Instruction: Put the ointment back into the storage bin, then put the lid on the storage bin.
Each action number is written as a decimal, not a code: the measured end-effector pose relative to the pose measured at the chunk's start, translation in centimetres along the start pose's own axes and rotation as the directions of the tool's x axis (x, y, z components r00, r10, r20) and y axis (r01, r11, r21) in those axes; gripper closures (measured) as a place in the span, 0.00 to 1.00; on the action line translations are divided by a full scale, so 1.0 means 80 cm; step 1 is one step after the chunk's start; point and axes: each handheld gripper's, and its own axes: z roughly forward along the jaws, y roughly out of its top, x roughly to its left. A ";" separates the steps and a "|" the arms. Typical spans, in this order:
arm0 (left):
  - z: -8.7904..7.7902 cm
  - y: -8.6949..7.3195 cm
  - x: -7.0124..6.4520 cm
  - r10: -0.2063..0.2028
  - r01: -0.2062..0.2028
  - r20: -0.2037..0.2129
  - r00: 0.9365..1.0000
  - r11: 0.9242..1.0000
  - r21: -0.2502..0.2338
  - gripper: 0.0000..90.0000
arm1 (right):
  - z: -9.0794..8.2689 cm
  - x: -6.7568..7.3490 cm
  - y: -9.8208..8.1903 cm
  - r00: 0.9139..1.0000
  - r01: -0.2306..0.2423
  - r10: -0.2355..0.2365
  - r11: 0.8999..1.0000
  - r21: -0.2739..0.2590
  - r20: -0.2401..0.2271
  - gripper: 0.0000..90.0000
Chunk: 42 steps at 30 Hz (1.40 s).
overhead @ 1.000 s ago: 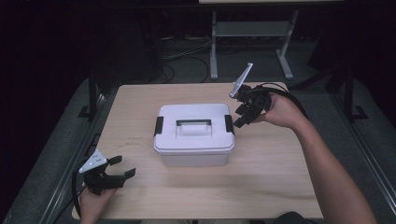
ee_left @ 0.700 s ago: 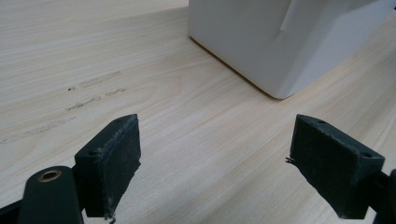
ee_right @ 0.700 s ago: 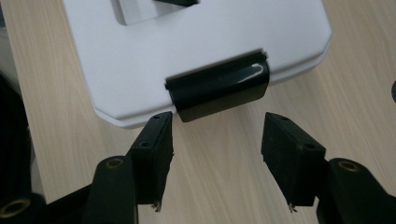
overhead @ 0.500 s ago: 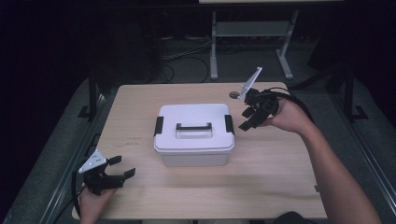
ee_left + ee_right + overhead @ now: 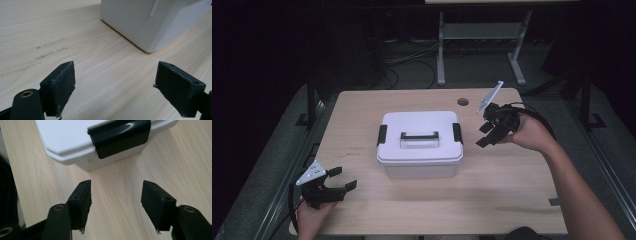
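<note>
- White storage box (image 5: 420, 145) sits on the table (image 5: 522, 200) just ahead of my right gripper (image 5: 488, 134), its black side latch (image 5: 120, 135) facing the parted, empty jaws.
- My left gripper (image 5: 341, 180) rests spread wide, empty, box corner (image 5: 150, 30) ahead to its right.

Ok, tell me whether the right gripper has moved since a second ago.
Yes. The right gripper has drifted right, away from the white box, toward the table's right edge.

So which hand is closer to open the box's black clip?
Probably the right. The right gripper, jaws open, faces the black latch on the white box. The left gripper waits at the table's near corner.
</note>
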 end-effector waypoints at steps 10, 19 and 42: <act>0.000 -0.001 -0.001 0.000 0.000 -0.001 1.000 1.000 0.002 0.17 | 0.002 0.000 -0.022 1.000 -0.027 0.027 1.000 -0.010 -0.001 0.45; 0.000 0.000 0.000 0.002 -0.002 -0.003 1.000 1.000 0.002 0.17 | 0.017 -0.003 -0.044 0.998 -0.062 0.062 0.998 -0.005 -0.021 0.45; 0.000 0.000 0.000 0.003 -0.003 -0.005 1.000 1.000 0.002 0.17 | 0.050 0.001 -0.099 0.991 -0.121 0.122 0.992 0.016 -0.055 0.44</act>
